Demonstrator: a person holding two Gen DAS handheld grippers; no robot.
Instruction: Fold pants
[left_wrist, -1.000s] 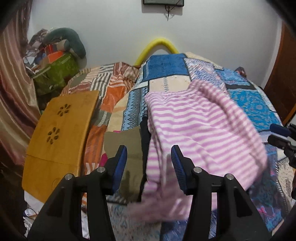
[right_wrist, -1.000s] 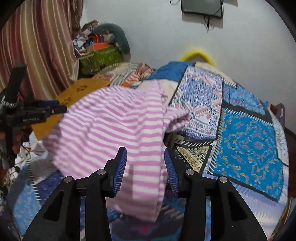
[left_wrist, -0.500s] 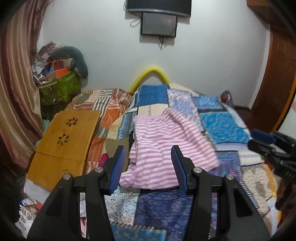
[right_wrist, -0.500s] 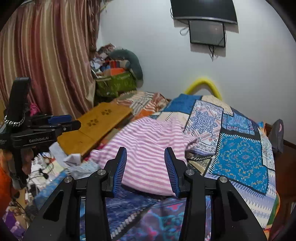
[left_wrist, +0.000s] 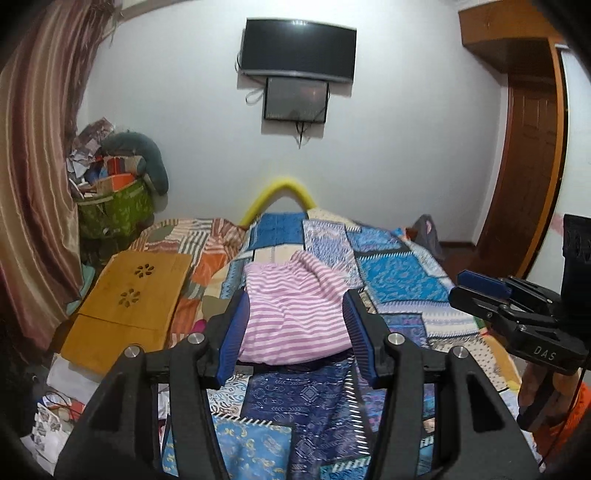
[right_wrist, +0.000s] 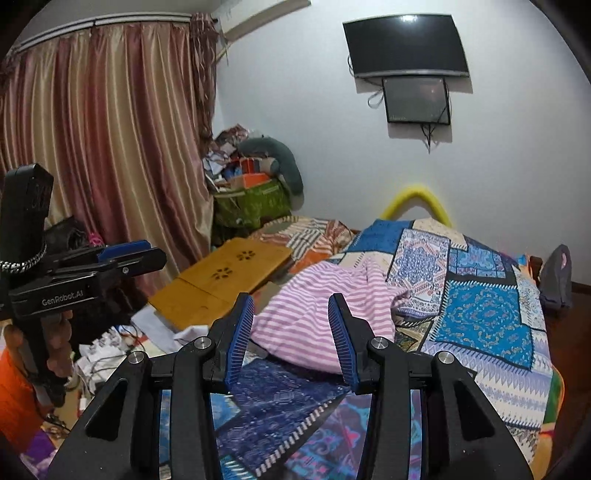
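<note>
The pink-and-white striped pants (left_wrist: 291, 314) lie as a folded bundle on the patchwork bedspread (left_wrist: 399, 280), one edge rumpled at the far end. My left gripper (left_wrist: 295, 306) hovers well short of them, open, with nothing between its blue pads. In the right wrist view the pants (right_wrist: 325, 306) sit past my right gripper (right_wrist: 290, 306), which is also open and holds nothing. Each gripper shows in the other's view: the right gripper (left_wrist: 476, 284) at the right edge, the left gripper (right_wrist: 125, 254) at the left, each held by a hand.
A wooden lap desk (left_wrist: 129, 299) lies left of the bed, with a green basket (left_wrist: 114, 214) of clutter behind it. A curtain (right_wrist: 103, 147) hangs on the left and a yellow arch (left_wrist: 280, 192) stands at the bed's head. Papers litter the floor (right_wrist: 110, 343).
Both grippers have drawn back and risen away from the pants. The pants, blurred and close a second ago, now lie still on the bed, smaller in both views.
</note>
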